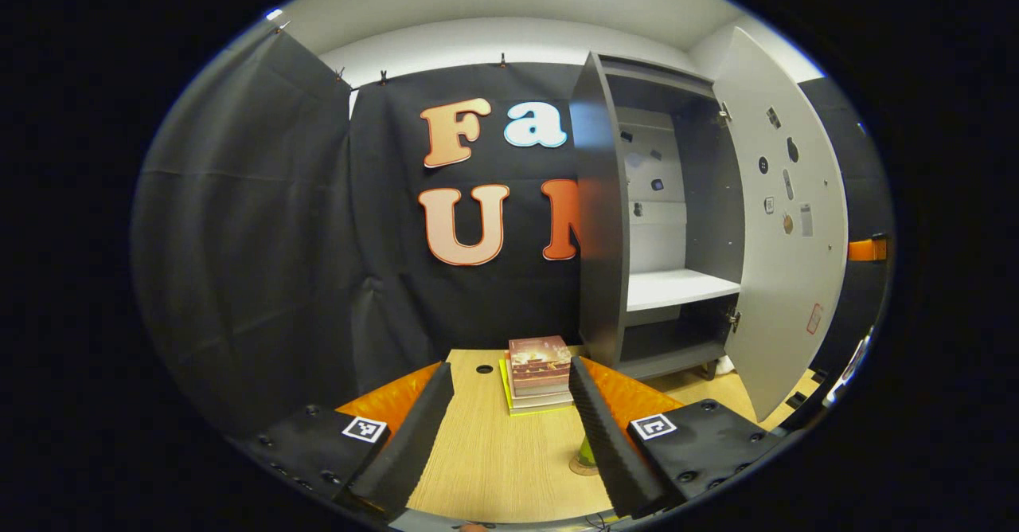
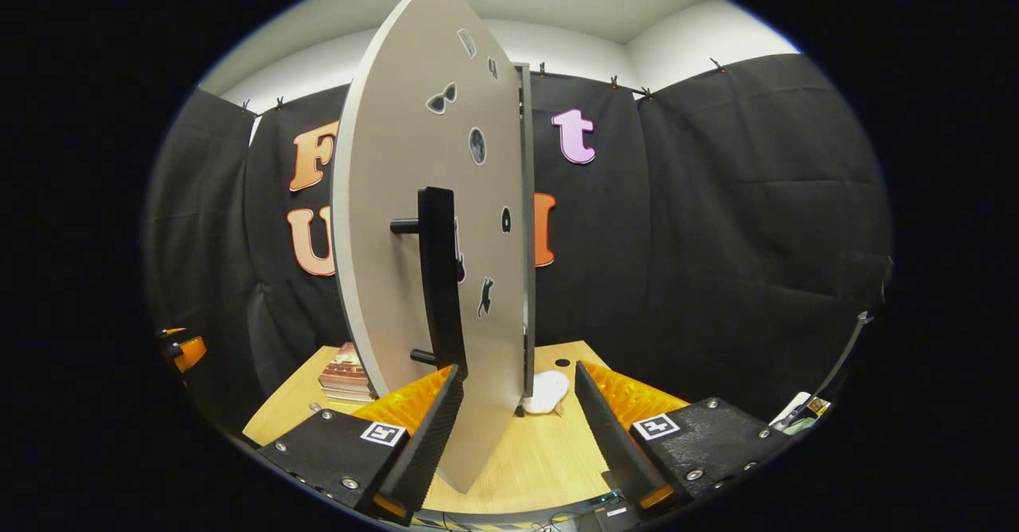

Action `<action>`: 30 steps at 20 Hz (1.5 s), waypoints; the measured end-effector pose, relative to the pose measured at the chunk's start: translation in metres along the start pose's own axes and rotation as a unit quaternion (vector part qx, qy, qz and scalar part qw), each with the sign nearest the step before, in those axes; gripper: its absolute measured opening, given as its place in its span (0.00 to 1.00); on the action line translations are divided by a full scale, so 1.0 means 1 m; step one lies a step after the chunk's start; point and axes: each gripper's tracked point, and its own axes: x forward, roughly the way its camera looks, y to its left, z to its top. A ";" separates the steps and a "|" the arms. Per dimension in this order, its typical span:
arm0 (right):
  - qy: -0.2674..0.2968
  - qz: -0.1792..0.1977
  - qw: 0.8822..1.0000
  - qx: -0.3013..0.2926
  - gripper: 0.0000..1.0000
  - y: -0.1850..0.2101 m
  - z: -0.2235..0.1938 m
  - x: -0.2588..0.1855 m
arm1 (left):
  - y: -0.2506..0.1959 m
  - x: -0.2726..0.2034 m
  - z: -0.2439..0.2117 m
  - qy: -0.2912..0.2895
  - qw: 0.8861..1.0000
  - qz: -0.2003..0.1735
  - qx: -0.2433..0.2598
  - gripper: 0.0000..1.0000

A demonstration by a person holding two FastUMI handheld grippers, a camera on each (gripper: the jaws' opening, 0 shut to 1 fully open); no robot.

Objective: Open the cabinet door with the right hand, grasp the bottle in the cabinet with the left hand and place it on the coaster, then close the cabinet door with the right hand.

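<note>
- Black cloth walls close in the booth, with a light wooden table (image 1: pixel 493 452) in front of them in the left gripper view.
- At the bottom of this view the left gripper (image 1: pixel 509 428) has its jaws spread wide, nothing between them but bare tabletop.
- A stack of books (image 1: pixel 540 373) lies on the table just beyond the fingers.
- A small round coaster (image 1: pixel 582 464) with something yellow-green standing on it peeks out beside the right-hand finger; whether that is the bottle cannot be told.
- The grey cabinet (image 1: pixel 599 221) stands at the table's far right, its door (image 1: pixel 784 221) swung fully open; the white shelf (image 1: pixel 677 287) inside is bare.
- In the right gripper view the cabinet door (image 2: pixel 414 221) stands edge-on, close to the camera, with its black handle (image 2: pixel 440 277) facing left.
- The right gripper (image 2: pixel 517 424) is spread open, the door's lower edge between its fingers, touching neither as far as can be seen.
- A white object (image 2: pixel 548 393) lies on the table behind the door, and the books (image 2: pixel 344 377) sit at left.
</note>
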 end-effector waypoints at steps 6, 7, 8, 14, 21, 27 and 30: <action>-0.003 0.032 0.999 0.004 0.89 0.044 0.003 0.022 | 0.031 -0.003 0.021 -0.008 0.999 0.012 -0.031 0.97; -0.002 0.039 0.999 0.007 0.90 0.053 0.003 0.028 | 0.037 -0.003 0.024 -0.010 0.999 0.016 -0.034 0.97; 0.001 0.045 0.999 0.012 0.90 0.062 0.003 0.034 | 0.041 -0.003 0.025 -0.010 0.999 0.019 -0.037 0.96; -0.014 0.087 0.996 0.026 0.92 0.121 0.026 0.067 | 0.071 0.001 0.032 -0.016 0.999 0.035 -0.039 0.97; -0.036 0.128 0.991 0.004 0.93 0.178 0.058 0.083 | 0.087 0.003 0.041 -0.026 0.997 0.040 -0.053 0.96; -0.031 0.118 0.992 -0.004 0.93 0.203 0.061 0.114 | 0.096 0.003 0.054 -0.038 0.997 0.045 -0.052 0.96; -0.023 0.114 0.993 -0.009 0.93 0.206 0.055 0.126 | 0.102 0.001 0.052 -0.040 0.997 0.050 -0.049 0.96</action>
